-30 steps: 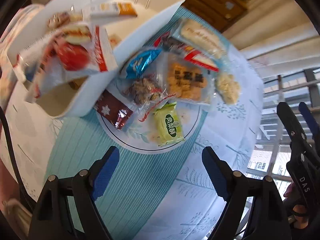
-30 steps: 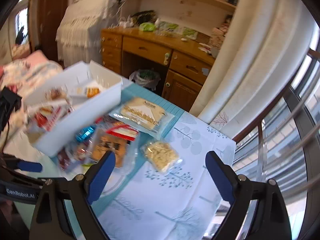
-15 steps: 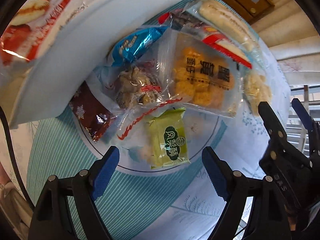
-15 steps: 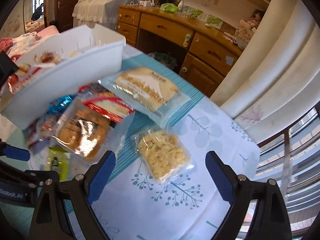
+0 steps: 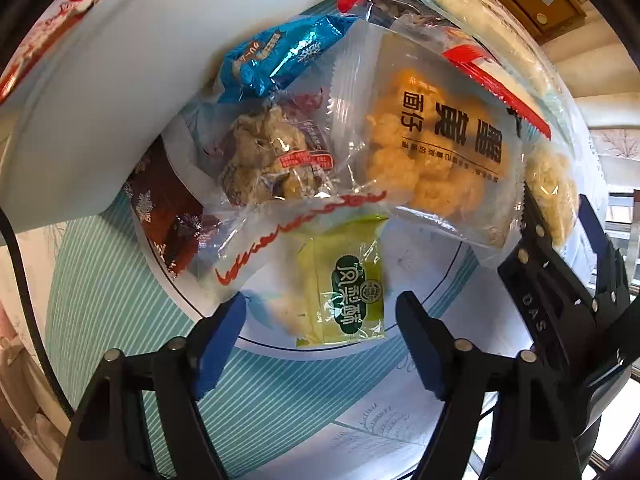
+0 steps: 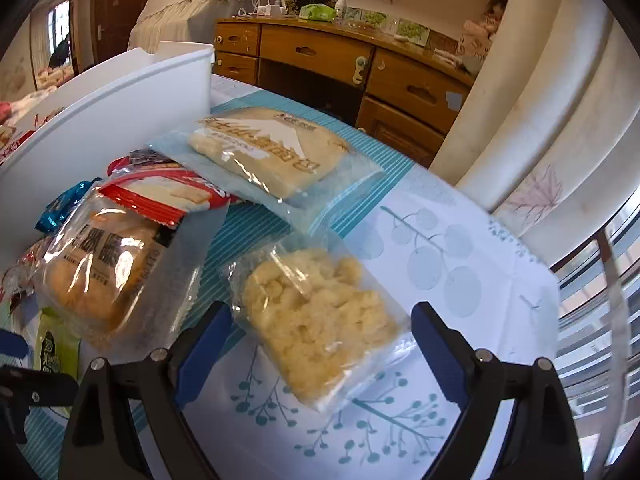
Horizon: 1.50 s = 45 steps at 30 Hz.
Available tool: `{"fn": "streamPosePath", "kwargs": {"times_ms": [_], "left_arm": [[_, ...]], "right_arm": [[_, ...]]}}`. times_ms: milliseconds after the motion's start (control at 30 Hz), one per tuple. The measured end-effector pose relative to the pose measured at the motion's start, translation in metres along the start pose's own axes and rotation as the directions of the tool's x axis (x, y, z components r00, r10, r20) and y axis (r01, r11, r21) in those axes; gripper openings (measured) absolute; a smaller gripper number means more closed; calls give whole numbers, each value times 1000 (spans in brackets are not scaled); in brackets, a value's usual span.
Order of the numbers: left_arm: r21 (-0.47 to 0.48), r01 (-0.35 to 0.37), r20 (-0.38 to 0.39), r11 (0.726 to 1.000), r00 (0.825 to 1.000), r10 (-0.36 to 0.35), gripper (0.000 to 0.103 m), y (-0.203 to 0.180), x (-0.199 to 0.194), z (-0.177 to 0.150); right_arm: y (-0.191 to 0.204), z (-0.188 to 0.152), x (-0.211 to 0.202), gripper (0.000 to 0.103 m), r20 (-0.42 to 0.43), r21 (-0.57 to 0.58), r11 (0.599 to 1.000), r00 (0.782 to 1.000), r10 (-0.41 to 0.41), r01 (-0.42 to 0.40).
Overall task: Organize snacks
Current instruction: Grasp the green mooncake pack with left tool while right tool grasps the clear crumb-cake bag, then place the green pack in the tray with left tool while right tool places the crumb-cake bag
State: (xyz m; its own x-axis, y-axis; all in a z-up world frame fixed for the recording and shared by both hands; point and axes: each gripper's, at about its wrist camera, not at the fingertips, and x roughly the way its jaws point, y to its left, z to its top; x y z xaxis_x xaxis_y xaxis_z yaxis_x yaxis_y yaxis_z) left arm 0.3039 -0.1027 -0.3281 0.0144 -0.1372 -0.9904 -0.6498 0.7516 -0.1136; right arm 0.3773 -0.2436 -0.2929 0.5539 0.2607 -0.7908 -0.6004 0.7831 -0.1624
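While the left tongs [image 5: 320,320] point straight down over the desk [image 6: 460,248], their blue pads have just been drawing closer together, yet they stand apart on either side of the green packet [image 5: 344,296] without pressing it. A clear wrapper with red lettering [image 5: 288,236] lies over the top edge of that packet, and a clear bag of brown chunks [image 5: 264,160] sits just above it. Beside those, a blue foil packet [image 5: 276,56] leans against the wall of the white bin [image 5: 104,112], and a dark red packet with snowflakes [image 5: 164,208] is wedged partly under the bin's corner. The large clear bag of golden puffs [image 5: 432,152] overlaps the red-and-white packet [image 5: 496,76] behind it.

The right tongs [image 6: 320,344] are spread wide and slant down at a clear bag of pale yellow pieces [image 6: 316,312], which lies flat between the pads with neither one touching it. Farther back lies a flat pale pastry in a bluish wrapper [image 6: 264,152], close to the bin.

A cloth covers the desk: teal stripes around a white circle in the middle, white with teal leaf and berry prints toward the edge. Behind it stand a wooden dresser [image 6: 360,64] with cluttered top, a cream curtain [image 6: 552,92] and a window railing [image 6: 600,300] at the right.
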Motion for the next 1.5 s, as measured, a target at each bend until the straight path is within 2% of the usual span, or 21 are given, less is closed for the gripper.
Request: {"fn": "streamPosePath", "kwargs": {"times_ms": [133, 233, 300, 467, 533, 667, 833, 967, 1167, 1500], "left_arm": [[-16, -19, 5, 1000, 1000, 19, 71, -4, 1, 2], [-12, -50, -4, 999, 999, 50, 65, -8, 3, 0], [-33, -40, -12, 999, 999, 39, 55, -9, 3, -6], [-52, -37, -34, 998, 999, 36, 46, -7, 5, -13], [-51, -41, -37, 998, 999, 39, 39, -4, 7, -16], [-54, -5, -64, 999, 998, 2, 37, 4, 7, -23], [-46, -6, -108, 999, 994, 1, 37, 15, 9, -39], [-12, -5, -112, 1000, 994, 4, 37, 19, -2, -51], [43, 24, -124, 999, 992, -18, 37, 22, -32, -62], [166, 58, -50, 984, 997, -51, 37, 41, -112, -80]], "right_arm": [[-7, 2, 7, 92, -1, 65, 997, 999, 50, -50], [-13, 4, 12, 92, -13, 108, 991, 997, 80, -78], [-15, 5, 13, 90, -22, 139, 988, 997, 73, -69], [-11, 6, 11, 78, -58, 161, 986, 997, 60, -50], [-8, 4, 8, 77, -79, 166, 985, 995, 60, -46], [-4, -5, -1, 76, -121, 190, 981, 991, 53, -29], [6, -25, -21, 75, -173, 217, 976, 983, 65, -26], [9, -41, -39, 75, -211, 262, 965, 975, 72, -15], [18, -49, -73, 75, -247, 318, 948, 965, 90, -7], [55, -41, -131, 75, -236, 329, 944, 965, 111, -28]]}}
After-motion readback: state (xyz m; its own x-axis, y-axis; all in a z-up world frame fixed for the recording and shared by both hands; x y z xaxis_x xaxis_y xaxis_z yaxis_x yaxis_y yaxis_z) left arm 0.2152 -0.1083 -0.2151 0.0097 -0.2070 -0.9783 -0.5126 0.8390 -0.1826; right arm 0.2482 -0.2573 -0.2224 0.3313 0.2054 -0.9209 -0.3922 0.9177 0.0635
